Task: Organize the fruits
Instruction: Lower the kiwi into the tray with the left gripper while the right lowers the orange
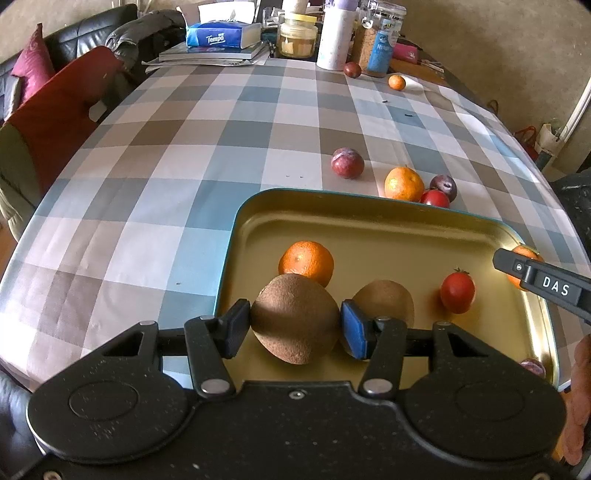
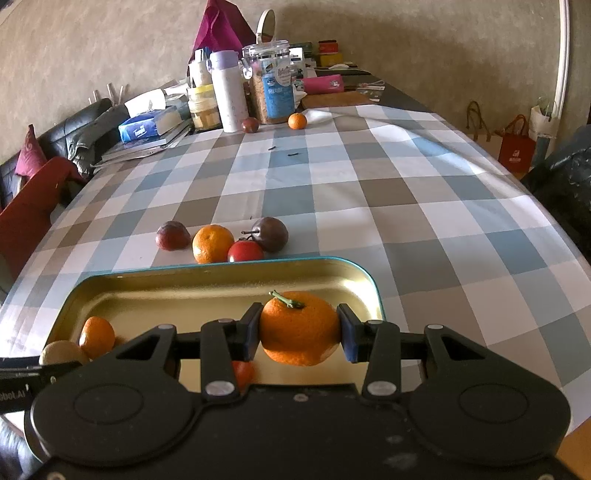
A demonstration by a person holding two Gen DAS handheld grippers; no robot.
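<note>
My left gripper (image 1: pixel 296 326) is shut on a brown kiwi (image 1: pixel 295 310), held over the near left part of a gold tray with a teal rim (image 1: pixel 332 194). In the tray lie a mandarin (image 1: pixel 306 262), a second kiwi (image 1: pixel 388 299), a red tomato (image 1: pixel 457 291) and a plum (image 1: pixel 533 367). My right gripper (image 2: pixel 299 330) is shut on a stemmed mandarin (image 2: pixel 299 325) over the tray's (image 2: pixel 221 264) right end. From the left wrist view, a right gripper finger (image 1: pixel 543 284) shows at the tray's right side.
Beyond the tray on the checked cloth lie a plum (image 1: pixel 347 162), a mandarin (image 1: pixel 403 183), another plum (image 1: pixel 443 186) and a tomato (image 1: pixel 435 198). Far back, a plum (image 1: pixel 352 69) and a mandarin (image 1: pixel 396 82) sit by jars, a bottle and a tissue box (image 1: pixel 218 35).
</note>
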